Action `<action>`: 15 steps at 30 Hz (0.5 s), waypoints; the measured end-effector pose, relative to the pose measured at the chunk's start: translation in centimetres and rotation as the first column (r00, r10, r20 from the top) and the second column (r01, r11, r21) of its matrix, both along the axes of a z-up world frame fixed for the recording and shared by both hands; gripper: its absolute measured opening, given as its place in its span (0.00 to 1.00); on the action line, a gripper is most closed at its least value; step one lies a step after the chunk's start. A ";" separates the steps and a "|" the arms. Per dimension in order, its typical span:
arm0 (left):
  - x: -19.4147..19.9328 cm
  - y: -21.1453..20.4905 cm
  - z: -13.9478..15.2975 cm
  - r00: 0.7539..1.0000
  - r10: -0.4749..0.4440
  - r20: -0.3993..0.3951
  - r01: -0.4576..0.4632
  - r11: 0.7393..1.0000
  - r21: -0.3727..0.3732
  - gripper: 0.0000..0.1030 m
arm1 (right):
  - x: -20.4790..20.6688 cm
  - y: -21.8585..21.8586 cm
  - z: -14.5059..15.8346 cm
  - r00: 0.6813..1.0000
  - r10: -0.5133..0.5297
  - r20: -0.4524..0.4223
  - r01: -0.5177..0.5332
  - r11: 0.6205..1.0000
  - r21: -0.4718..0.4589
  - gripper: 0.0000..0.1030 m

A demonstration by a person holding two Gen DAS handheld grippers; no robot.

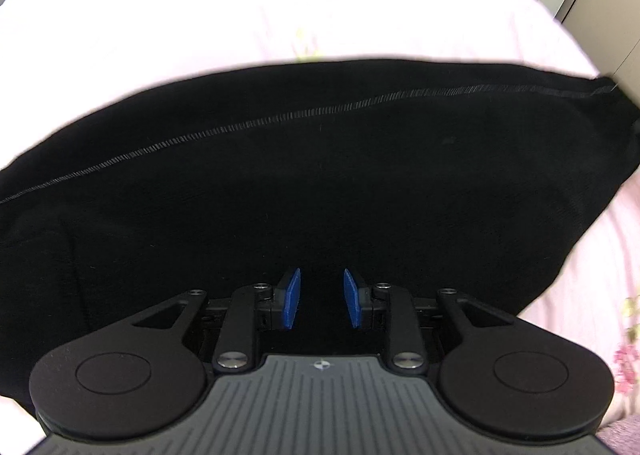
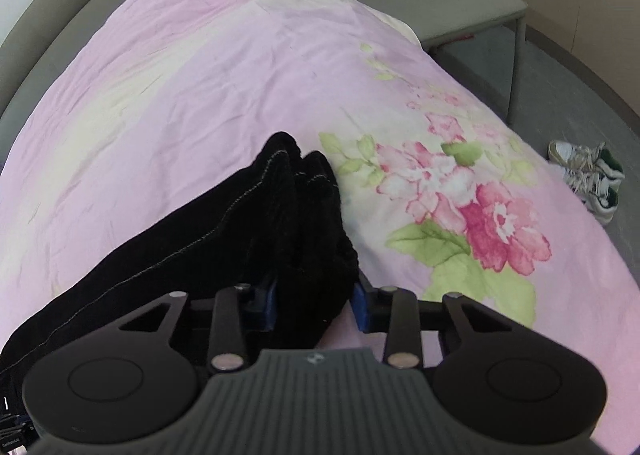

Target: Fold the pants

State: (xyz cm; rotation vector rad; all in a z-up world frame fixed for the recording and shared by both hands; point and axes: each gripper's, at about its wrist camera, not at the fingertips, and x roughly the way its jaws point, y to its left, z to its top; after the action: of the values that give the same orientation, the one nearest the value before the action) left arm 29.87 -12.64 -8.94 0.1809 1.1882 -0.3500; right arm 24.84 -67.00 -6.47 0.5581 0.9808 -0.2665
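The black pants (image 1: 320, 175) lie spread on the pink floral bedspread (image 2: 200, 55), and look like soft, limp, light knit cloth that will sag and bunch rather than hold shape; hems, waistband or a seamed edge seem the best holds. The left gripper (image 1: 320, 303) hangs over the pants' near part, its blue pads (image 1: 292, 297) parted with nothing between them. The right gripper (image 2: 316, 303), at the pants' end nearest the printed flowers, has a bunched wad of the fabric between its pads, apparently pinched, though the dark cloth hides the contact.
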 end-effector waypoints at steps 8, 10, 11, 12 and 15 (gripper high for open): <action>1.1 -0.8 -2.0 1.000 -0.007 0.004 0.007 1.000 0.018 0.30 | 0.0 6.3 9.2 0.983 0.108 0.145 -0.098 0.992 -0.074 0.29; 0.1 0.4 -1.0 1.000 -0.016 0.026 0.016 1.000 0.002 0.30 | 0.2 8.8 11.4 0.974 0.147 0.175 -0.134 0.987 -0.088 0.29; -0.4 1.0 -0.5 0.999 -0.013 0.037 0.014 1.000 -0.009 0.30 | 0.4 10.2 12.5 0.968 0.168 0.186 -0.153 0.984 -0.096 0.29; -0.6 1.5 0.0 0.999 -0.012 0.047 0.013 1.000 -0.019 0.30 | 0.5 11.8 13.4 0.962 0.190 0.196 -0.172 0.980 -0.104 0.28; -3.3 3.6 2.1 0.997 -0.014 0.080 0.018 0.999 -0.048 0.31 | 1.3 16.7 15.7 0.941 0.259 0.218 -0.237 0.964 -0.125 0.28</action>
State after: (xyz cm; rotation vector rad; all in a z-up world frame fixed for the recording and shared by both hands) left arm 26.56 -9.04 -6.84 0.1607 1.0994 -0.3821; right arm 26.12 -50.27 9.19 0.3620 0.7950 -0.0207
